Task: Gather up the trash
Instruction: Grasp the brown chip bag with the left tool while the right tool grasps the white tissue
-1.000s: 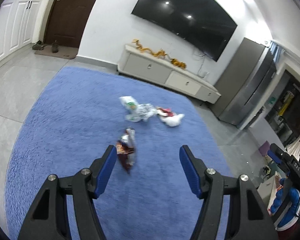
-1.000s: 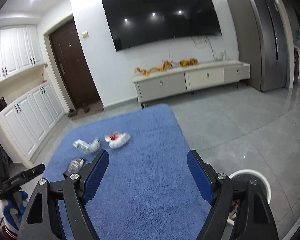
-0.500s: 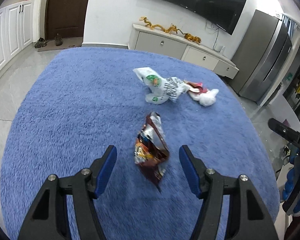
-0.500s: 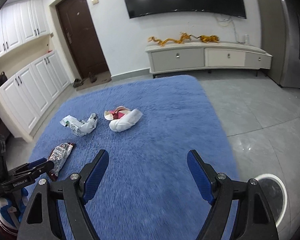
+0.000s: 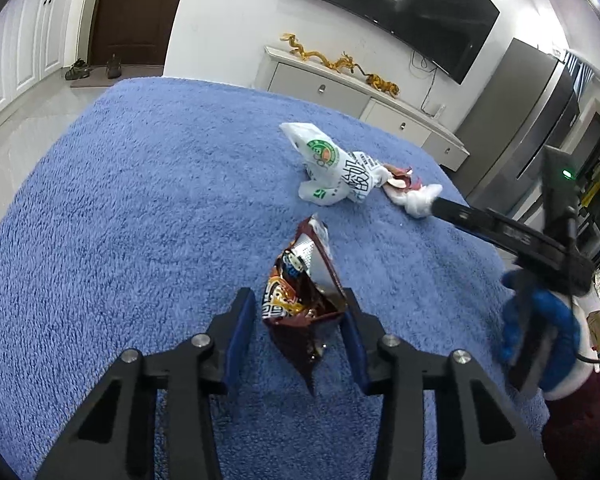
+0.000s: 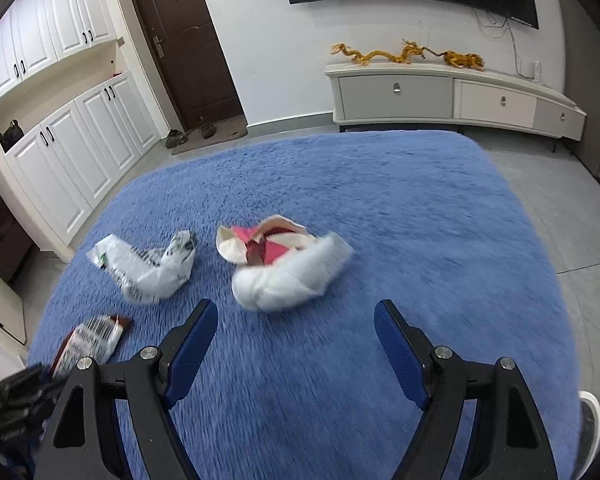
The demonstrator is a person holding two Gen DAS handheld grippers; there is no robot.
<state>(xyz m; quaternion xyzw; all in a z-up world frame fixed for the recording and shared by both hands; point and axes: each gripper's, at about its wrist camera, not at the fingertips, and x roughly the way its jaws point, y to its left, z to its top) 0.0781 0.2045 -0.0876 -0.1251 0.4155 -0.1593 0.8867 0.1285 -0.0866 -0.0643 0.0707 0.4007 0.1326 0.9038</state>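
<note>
A brown foil snack wrapper [image 5: 302, 300] lies on the blue rug [image 5: 140, 208]. My left gripper [image 5: 299, 326] is open, its fingers either side of the wrapper's near end, the right pad touching or nearly touching it. A white printed plastic bag [image 5: 334, 170] and a white and red wad of paper [image 5: 410, 196] lie farther off. In the right wrist view my right gripper [image 6: 296, 336] is open and empty, just short of the white and red wad [image 6: 288, 268]. The plastic bag [image 6: 148, 264] and the snack wrapper [image 6: 88, 340] lie to its left.
A white TV cabinet [image 6: 452, 96] stands against the far wall under a wall TV. White cupboards [image 6: 60, 152] and a brown door [image 6: 184, 44] are on the left. Grey tile floor [image 6: 572, 216] surrounds the rug. A white round object [image 6: 590, 420] shows at the right edge.
My left gripper moved forward over the snack wrapper and its fingers narrowed around it. My right gripper moved forward and down toward the white and red wad.
</note>
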